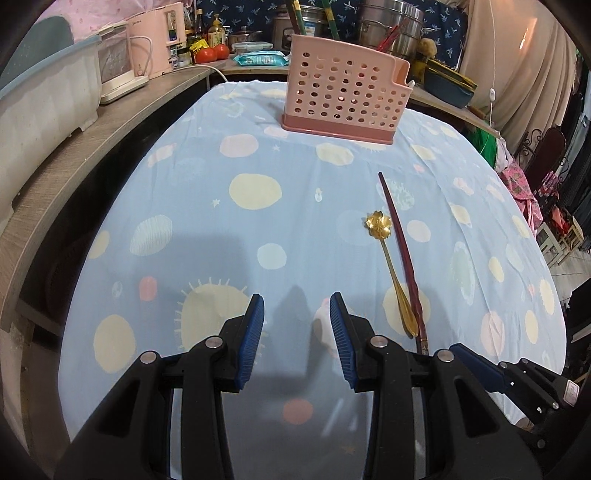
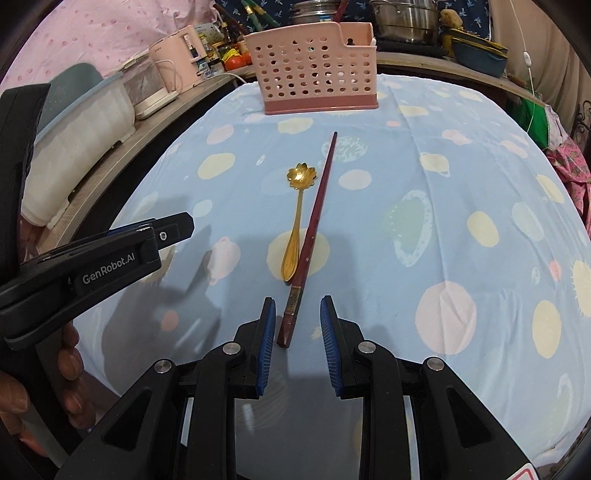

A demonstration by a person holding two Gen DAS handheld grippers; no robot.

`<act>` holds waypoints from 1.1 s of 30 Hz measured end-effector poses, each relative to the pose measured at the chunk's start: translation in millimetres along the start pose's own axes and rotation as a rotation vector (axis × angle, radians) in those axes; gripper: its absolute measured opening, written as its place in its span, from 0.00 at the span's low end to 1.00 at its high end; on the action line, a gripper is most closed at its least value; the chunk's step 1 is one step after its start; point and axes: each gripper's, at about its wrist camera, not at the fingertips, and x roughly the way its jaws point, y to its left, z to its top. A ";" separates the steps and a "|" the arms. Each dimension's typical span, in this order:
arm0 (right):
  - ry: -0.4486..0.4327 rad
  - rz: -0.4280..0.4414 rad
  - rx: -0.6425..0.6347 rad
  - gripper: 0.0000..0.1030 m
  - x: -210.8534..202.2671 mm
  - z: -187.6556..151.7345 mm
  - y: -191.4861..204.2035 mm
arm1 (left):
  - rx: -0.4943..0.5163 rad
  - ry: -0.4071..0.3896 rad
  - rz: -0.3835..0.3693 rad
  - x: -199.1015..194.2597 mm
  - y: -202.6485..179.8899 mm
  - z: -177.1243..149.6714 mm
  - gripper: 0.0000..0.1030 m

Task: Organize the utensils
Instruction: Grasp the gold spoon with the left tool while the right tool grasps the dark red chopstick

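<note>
Two utensils on tabletop (image 2: 461, 177), pink holder (image 2: 314, 66) behind.
Gold flower spoon (image 2: 297, 221) touching red chopstick (image 2: 314, 229); right tongs (image 2: 297, 325) parted, straddling chopstick end; left tongs (image 1: 297, 314) parted, empty.

Table (image 1: 258, 229): draped in a pale blue cloth printed with cream, pink and mint spots. Left of it, a grey wood-grain counter (image 1: 74, 147) is lined with a white tub (image 1: 40, 110) and a pink appliance (image 1: 162, 40). Behind the table, steel pots (image 1: 391, 22) and tomatoes (image 1: 212, 53) are set against a dark blue patterned fabric (image 1: 251, 14). Right of it, a beige curtain (image 1: 517, 62) is hung.
</note>
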 end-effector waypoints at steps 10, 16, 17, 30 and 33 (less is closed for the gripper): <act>0.021 -0.007 -0.007 0.19 9.5 -3.2 1.6 | 0.002 0.014 -0.014 1.7 -1.3 -2.7 0.34; 0.024 -0.019 0.015 0.08 12.3 -2.6 -6.8 | 0.008 0.020 -0.019 2.8 -5.2 -4.7 0.34; 0.022 -0.023 0.019 0.08 11.9 -2.3 -8.6 | 0.010 0.021 -0.020 3.1 -6.2 -4.9 0.34; -0.003 -0.074 0.092 0.07 13.0 11.2 -42.8 | 0.046 0.062 -0.095 16.4 -40.9 -3.5 0.42; -0.008 -0.078 0.103 0.07 12.6 14.0 -49.3 | 0.047 0.083 -0.135 22.6 -50.3 -3.1 0.42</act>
